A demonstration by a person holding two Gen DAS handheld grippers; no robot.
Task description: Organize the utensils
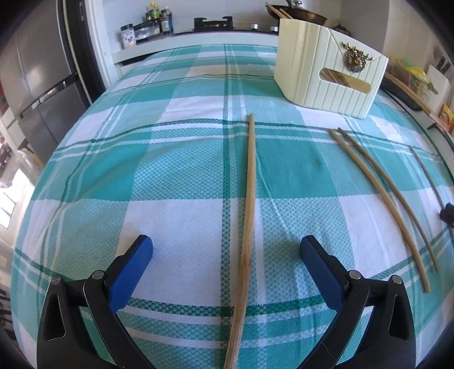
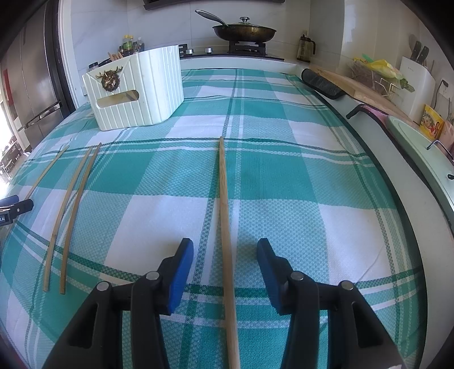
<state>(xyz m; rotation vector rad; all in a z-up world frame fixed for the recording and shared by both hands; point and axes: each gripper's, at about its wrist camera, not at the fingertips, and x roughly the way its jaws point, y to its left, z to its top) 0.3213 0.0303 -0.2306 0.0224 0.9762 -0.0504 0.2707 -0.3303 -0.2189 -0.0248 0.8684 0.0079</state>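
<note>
While both grippers hang over the checked cloth (image 1: 176,176) on the bench, the step in hand seems to be the picking of one chopstick each. The left gripper (image 1: 227,249) has its jaws at their widest, with a chopstick (image 1: 249,193) lying between them, not touched. The right gripper (image 2: 225,249) has its jaws about half open around another chopstick (image 2: 225,215), also free on the cloth. Next, I think, each pair of jaws must sink and close on the thin stick. Two more chopsticks (image 2: 71,215) lie together between the grippers. The cream box (image 2: 139,90) stands further back; some chopsticks (image 1: 279,12) already stick out of it.
</note>
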